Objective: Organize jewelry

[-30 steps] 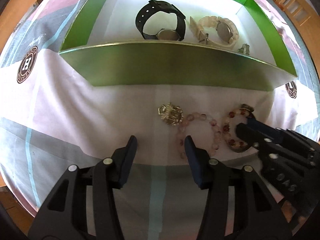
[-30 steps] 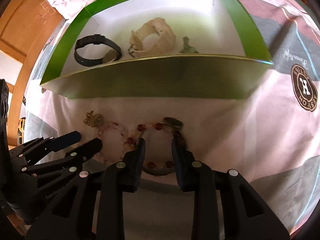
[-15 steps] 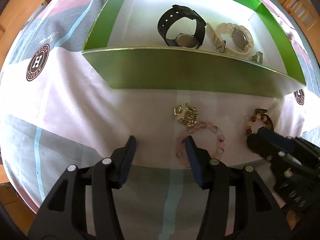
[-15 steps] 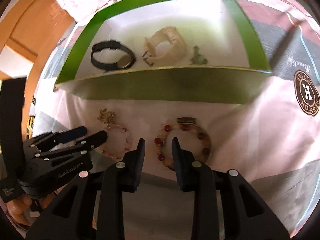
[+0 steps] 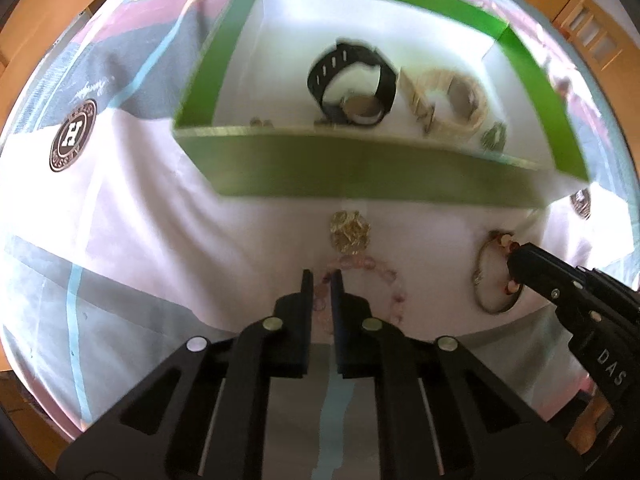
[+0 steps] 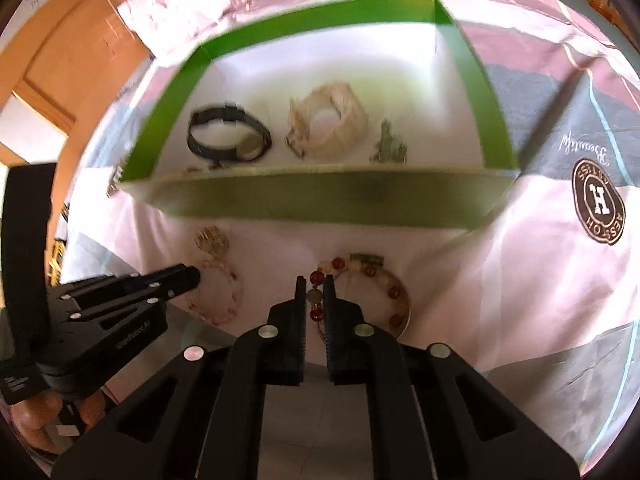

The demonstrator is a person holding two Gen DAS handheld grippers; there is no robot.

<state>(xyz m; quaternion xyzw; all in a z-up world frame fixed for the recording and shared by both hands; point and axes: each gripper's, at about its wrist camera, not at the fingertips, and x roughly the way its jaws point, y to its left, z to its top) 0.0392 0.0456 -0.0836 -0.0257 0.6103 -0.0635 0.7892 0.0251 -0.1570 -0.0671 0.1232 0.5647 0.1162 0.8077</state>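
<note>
Pink beads of a pale bracelet (image 5: 362, 280) sit between the narrowed fingers of the left tool (image 5: 321, 280) at the lower centre of the left wrist view; the tool is clamped on the near-left arc of that bracelet, the rest of the loop curving off to the right on the cloth. Just above it lies one gold brooch-like ornament (image 5: 349, 231), touching or nearly touching the bracelet's top. In the right wrist view the right tool (image 6: 314, 286) is pinched on the left side of a second bracelet (image 6: 376, 292), this one with red and cream beads, its ring spreading to the right of the fingers. The two bracelets lie side by side, apart, in the lower half of each frame, on a pink, grey and white patterned cloth (image 6: 532, 272) bearing round brown "H" badges.

Behind them, across the middle of both frames, stands one green-walled box (image 5: 360, 176) with a white floor. Inside it I count two watches, one black (image 5: 352, 84) and one cream (image 5: 448, 102), standing side by side, plus a small greenish trinket (image 6: 388, 146) at the right and some small bits by the front wall at the left, too blurred to name.
</note>
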